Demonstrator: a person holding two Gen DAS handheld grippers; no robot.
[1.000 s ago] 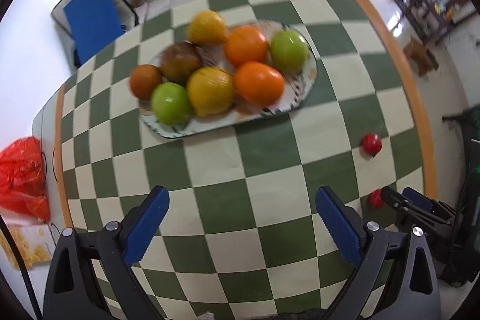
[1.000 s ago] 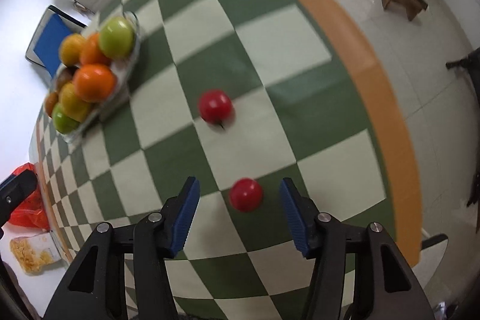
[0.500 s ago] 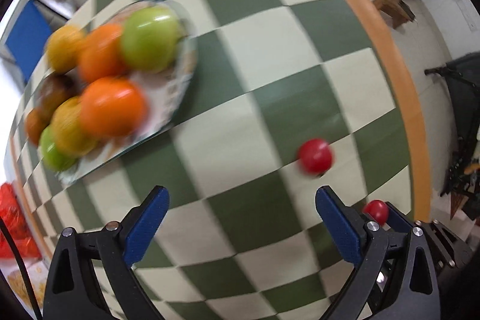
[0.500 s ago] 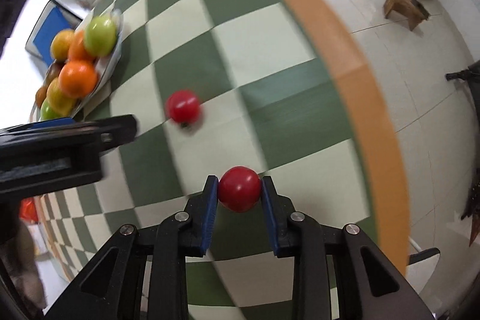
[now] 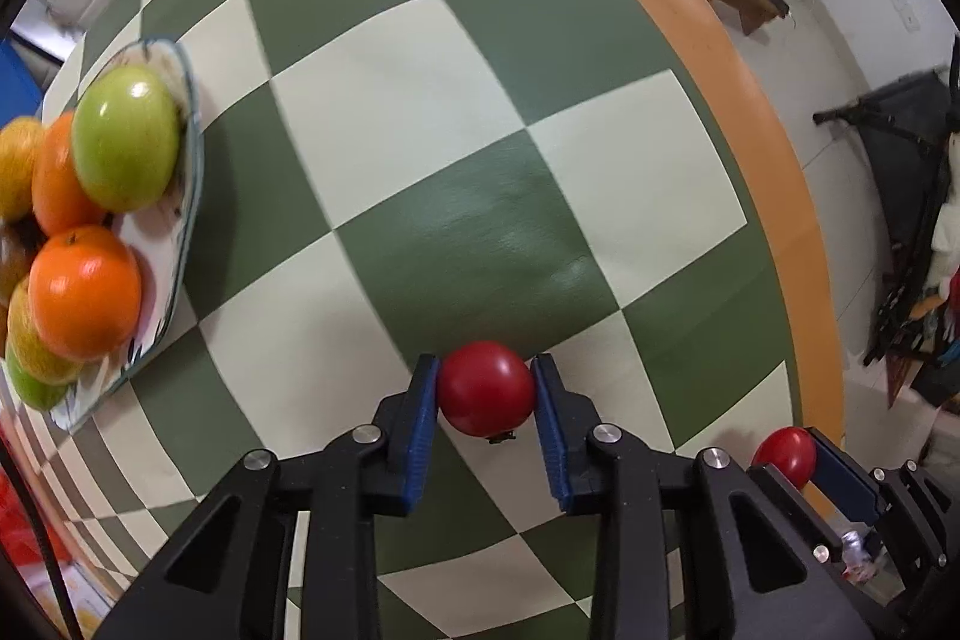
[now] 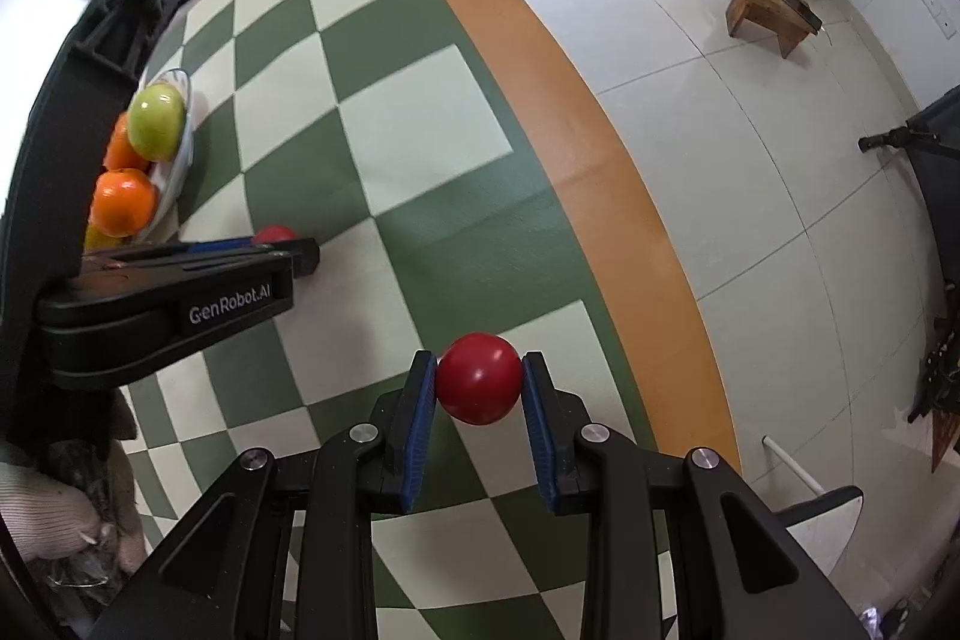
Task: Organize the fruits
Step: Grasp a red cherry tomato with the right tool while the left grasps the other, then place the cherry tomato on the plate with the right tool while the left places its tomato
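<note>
Left tongs [image 5: 485, 394], wide open and clear of any fruit a second ago, are now closed on a red fruit [image 5: 485, 388]; right tongs [image 6: 477, 388], closed half a second ago, remain clamped on a second red fruit [image 6: 478, 377]; both loose fruits are thus secured, apparently ready for transfer. The plate [image 5: 191, 196] of oranges and green apples lies at 9 o'clock on the chequered worktop [image 5: 480, 232]. The left fruit is near-round, without clear long axis; its dark stem end points toward 6 o'clock.
</note>
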